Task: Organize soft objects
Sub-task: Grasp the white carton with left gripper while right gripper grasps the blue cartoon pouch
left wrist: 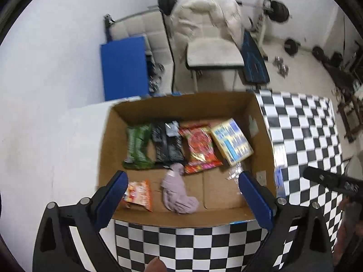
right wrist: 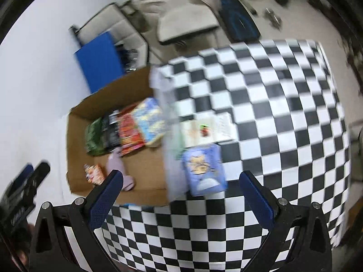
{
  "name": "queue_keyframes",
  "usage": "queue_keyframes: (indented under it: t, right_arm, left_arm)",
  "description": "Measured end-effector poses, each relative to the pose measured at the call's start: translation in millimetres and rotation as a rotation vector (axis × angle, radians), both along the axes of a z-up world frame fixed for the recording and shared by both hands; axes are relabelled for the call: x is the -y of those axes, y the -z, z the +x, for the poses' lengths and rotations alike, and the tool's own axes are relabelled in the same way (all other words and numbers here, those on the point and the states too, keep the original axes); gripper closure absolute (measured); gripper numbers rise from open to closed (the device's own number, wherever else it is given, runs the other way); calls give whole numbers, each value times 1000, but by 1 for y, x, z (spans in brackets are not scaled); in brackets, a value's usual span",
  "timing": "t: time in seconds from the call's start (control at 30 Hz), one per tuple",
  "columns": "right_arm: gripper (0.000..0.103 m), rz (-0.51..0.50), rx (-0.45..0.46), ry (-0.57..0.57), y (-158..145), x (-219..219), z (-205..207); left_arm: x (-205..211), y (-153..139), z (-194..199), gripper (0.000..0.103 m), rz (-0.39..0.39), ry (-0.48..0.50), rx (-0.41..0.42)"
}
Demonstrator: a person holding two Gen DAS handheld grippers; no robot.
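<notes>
An open cardboard box (left wrist: 181,104) stands on the checkered table (left wrist: 301,127). Inside lie a green packet (left wrist: 138,146), a black packet (left wrist: 168,142), a red packet (left wrist: 199,148), a yellow-blue packet (left wrist: 231,141), an orange packet (left wrist: 138,195) and a crumpled mauve cloth (left wrist: 177,192). My left gripper (left wrist: 181,192) is open and empty above the box's near side. My right gripper (right wrist: 181,192) is open and empty above a blue packet (right wrist: 203,170) lying on the table right of the box (right wrist: 140,174). A white packet (right wrist: 208,129) lies just beyond the blue packet.
A white wall is at the left. Behind the table are a beige chair (left wrist: 213,52), a blue board (left wrist: 124,68) and weight equipment (left wrist: 279,11) on the floor. The right gripper's body (left wrist: 331,181) shows at the right of the left wrist view.
</notes>
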State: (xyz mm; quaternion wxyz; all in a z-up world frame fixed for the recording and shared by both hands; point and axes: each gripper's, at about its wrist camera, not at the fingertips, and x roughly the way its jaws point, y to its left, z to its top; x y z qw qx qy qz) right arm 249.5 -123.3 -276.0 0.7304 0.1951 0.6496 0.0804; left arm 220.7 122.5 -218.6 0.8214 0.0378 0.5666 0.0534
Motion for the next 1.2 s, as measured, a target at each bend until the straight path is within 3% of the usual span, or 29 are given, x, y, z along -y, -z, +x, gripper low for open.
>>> queue_keyframes:
  t: [0.13,0.2,0.33,0.4,0.5,0.6,0.73,0.8,0.93,1.1,1.2]
  right_arm:
    - [5,57,-122,25,72,17,8]
    - [21,92,-182,24,104,16,10]
    - [35,126,-250,-10,144,5,7]
    - [68,97,-261,-46,153,-1,4]
    - [88,60,-249,-83,152,3,2]
    - [91,23,-230,-94,140,24,-2]
    - [91,-18,-213,-70,125,68,-12]
    - [91,-13,-227,-35,122,95,-18]
    - [91,-21,-248,23,122,140,-28]
    - [91,-12,-261,64,126,170,-32]
    - [89,0,-255,105,128,181,-37]
  left_arm:
    - [24,35,9,3,40,33,-81]
    - [32,45,12,3,55,46,-101]
    - [48,55,17,3,89,83,-122]
    - [57,55,22,3,107,116,-124]
    - [81,53,36,3,144,201,-121]
    - [118,53,52,3,228,336,-122]
    - [182,72,74,3,358,591,-174]
    - [210,88,82,3,400,712,-220]
    - [256,140,93,3,503,942,-403]
    - [271,202,93,3,645,1076,-587]
    - [271,225,91,3,659,1107,-664]
